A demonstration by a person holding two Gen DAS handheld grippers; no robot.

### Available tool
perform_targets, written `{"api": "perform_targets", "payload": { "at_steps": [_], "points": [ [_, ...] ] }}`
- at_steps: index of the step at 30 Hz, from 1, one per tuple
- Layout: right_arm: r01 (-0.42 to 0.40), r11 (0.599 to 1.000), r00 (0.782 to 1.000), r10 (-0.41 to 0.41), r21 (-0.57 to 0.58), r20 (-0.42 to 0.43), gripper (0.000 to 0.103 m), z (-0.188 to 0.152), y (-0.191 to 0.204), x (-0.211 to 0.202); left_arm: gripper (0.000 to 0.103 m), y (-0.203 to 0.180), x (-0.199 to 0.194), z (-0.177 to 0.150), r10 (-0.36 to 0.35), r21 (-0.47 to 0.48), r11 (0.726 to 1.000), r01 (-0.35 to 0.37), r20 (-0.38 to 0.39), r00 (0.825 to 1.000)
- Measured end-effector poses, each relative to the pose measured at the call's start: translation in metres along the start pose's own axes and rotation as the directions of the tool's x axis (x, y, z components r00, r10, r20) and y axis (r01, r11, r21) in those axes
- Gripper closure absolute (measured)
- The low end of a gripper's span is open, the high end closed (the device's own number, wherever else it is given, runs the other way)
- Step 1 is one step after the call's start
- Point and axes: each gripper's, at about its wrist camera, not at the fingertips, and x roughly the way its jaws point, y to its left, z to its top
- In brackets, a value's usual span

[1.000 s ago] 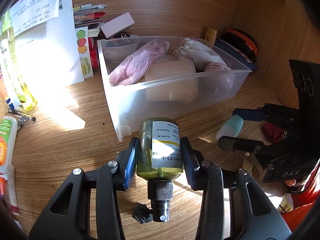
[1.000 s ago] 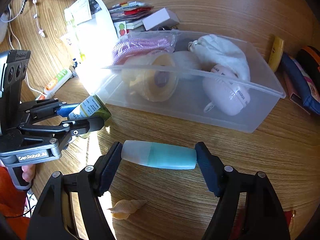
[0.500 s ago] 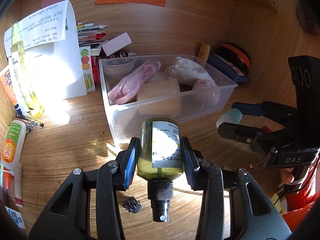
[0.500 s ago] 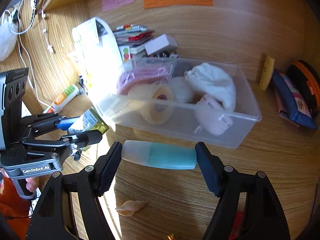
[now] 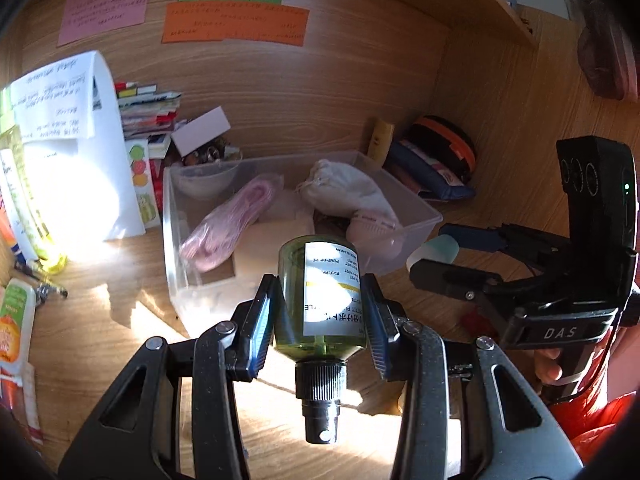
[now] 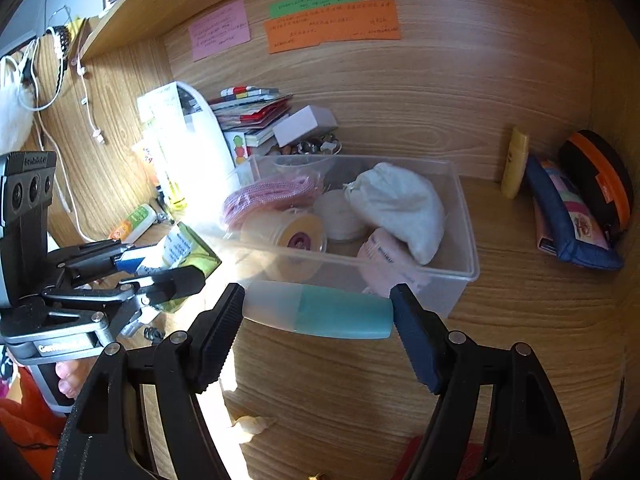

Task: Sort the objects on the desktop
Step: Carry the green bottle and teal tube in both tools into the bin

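My left gripper [image 5: 320,312] is shut on a green pump bottle [image 5: 320,296] with a white label and black pump cap, held above the desk in front of the clear plastic bin [image 5: 170,236]. My right gripper [image 6: 318,312] is shut on a teal and white tube [image 6: 320,312], held crosswise by its ends above the desk before the bin [image 6: 466,240]. The bin holds a pink mesh bundle [image 5: 232,220], a white cloth pouch [image 6: 400,204], tape rolls [image 6: 292,236] and a pink round item [image 6: 384,258]. Each gripper shows in the other's view, the left gripper [image 6: 160,268] and the right gripper [image 5: 444,256].
A white paper stand [image 5: 76,152] and lotion tubes [image 5: 16,320] stand at the left. Books and a white box [image 6: 304,124] lie behind the bin. A blue pouch [image 6: 568,224] and orange-black case [image 6: 600,184] sit at the right. A shell [image 6: 250,426] lies on the desk.
Both grippers have risen and pulled back from the bin with their objects still held. More of the back wall and its sticky notes now shows.
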Motion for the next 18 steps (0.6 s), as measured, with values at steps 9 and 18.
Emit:
{"api": "perform_targets", "payload": {
  "at_steps": [9,18],
  "points": [
    [0.024,1.000,0.999,-0.024,-0.002,0.036,0.032,0.024,-0.010,-0.001,0.062,0.014,0.005,0.032,0.044,0.004,0.999,-0.044,0.041,0.998],
    [0.017,0.997,1.000,-0.015,-0.073,0.022,0.032,0.056,-0.001,0.025,0.062,0.053,0.020,0.063,0.145,-0.022,0.989,-0.144,0.038,0.989]
  ]
}}
